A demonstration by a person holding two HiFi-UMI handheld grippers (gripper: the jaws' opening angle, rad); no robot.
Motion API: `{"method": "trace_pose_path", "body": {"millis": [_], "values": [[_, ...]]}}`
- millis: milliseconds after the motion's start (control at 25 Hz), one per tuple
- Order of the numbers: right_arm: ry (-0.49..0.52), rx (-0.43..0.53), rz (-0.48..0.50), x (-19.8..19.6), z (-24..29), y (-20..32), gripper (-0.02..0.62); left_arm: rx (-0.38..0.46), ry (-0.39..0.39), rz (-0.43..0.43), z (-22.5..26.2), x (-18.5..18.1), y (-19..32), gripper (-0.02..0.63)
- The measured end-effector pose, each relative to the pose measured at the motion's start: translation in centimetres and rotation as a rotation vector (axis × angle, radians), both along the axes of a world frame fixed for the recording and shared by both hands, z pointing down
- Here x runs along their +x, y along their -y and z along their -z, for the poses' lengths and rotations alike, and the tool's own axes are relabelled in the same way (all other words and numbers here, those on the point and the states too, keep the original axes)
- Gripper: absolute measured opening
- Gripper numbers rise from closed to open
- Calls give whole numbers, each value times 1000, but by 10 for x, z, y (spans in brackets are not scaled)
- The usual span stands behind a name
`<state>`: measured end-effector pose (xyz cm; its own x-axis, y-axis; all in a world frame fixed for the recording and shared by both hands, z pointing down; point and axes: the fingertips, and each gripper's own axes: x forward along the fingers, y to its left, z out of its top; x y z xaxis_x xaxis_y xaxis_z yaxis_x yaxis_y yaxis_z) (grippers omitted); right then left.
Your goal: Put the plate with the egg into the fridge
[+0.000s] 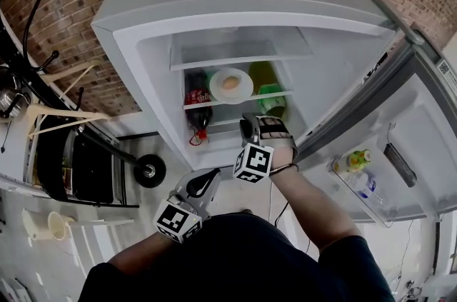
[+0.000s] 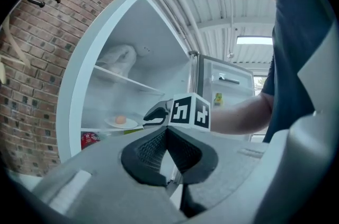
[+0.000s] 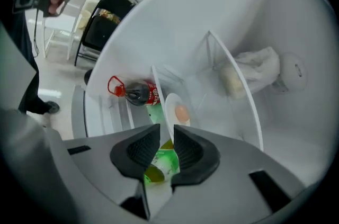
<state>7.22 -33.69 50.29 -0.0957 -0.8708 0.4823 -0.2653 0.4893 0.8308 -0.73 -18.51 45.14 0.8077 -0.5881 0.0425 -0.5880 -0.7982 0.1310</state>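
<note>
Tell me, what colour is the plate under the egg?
White. The plate shows best in the head view.

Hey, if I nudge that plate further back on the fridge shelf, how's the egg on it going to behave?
The egg lies loose on a shallow plate, so a quick shove would probably set it rolling. Its shell likely cracks easily. The plate looks smooth, so it should slide readily on the shelf.

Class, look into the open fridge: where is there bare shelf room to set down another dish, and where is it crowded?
Bare: the upper shelf, across its front, with only the white bag at the back. Crowded: one level down, where the plate with the egg sits between the cola bottle and the green bottle.
</note>
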Motion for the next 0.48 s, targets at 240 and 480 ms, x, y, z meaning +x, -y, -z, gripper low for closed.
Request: {"method": "trace_pose_path", "body": {"millis": [240,480], "values": [[183,35,3,-6,18,-40,35,2,3,-30,-2,9,-3,5],[423,23,6,-12,37,-76,23,7,4,-54,-3,16,-6,5]]}}
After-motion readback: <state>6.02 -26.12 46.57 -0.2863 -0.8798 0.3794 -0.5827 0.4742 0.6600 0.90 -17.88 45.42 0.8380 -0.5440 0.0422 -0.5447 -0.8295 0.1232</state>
